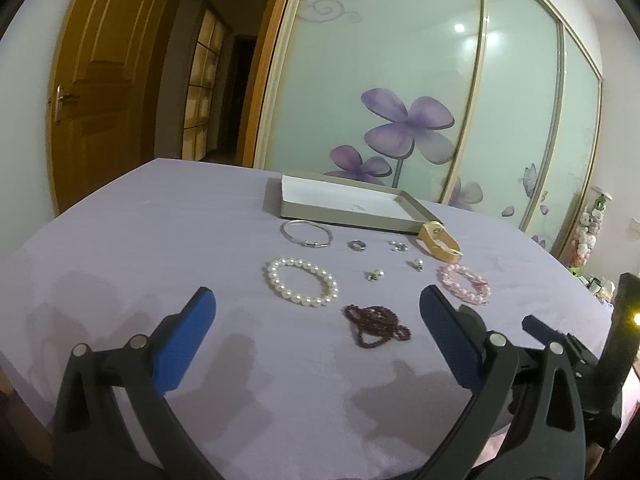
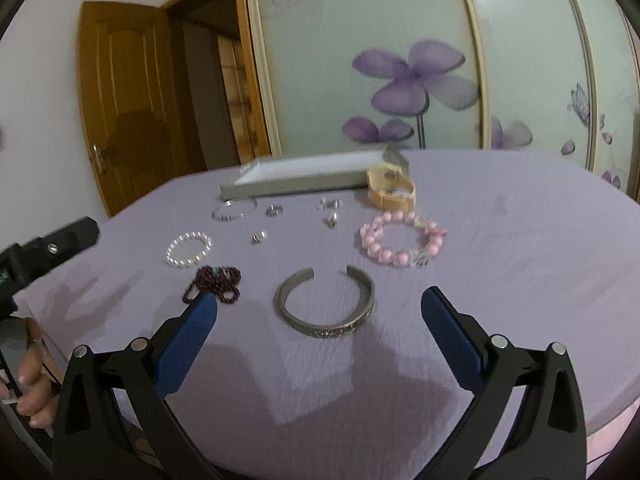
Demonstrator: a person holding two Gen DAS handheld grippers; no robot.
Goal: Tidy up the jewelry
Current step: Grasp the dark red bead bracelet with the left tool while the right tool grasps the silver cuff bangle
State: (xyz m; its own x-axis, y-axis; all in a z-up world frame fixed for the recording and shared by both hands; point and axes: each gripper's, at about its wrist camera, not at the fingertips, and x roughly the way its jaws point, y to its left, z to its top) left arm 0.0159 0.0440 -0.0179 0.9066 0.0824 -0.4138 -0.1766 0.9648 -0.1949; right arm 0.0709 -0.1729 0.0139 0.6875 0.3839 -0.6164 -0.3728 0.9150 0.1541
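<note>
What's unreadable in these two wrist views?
- Small silver pieces: too small in both views to tell rings from earrings.
- Open cuff bangle: missing from left wrist view, apparently behind the tongs' right finger.
- Tray interior: shallow angle in left view, motion blur in right view.

No legible text, label, brand, number or sign found in either view. The cuff (image 2: 325, 307), lower centre of the right wrist view, bears an engraved band along its near edge; the marks are too small and blurred to read as characters. The tray (image 1: 352, 204), upper centre of the left wrist view, shows a faint mark on its white lining, unreadable.
</note>
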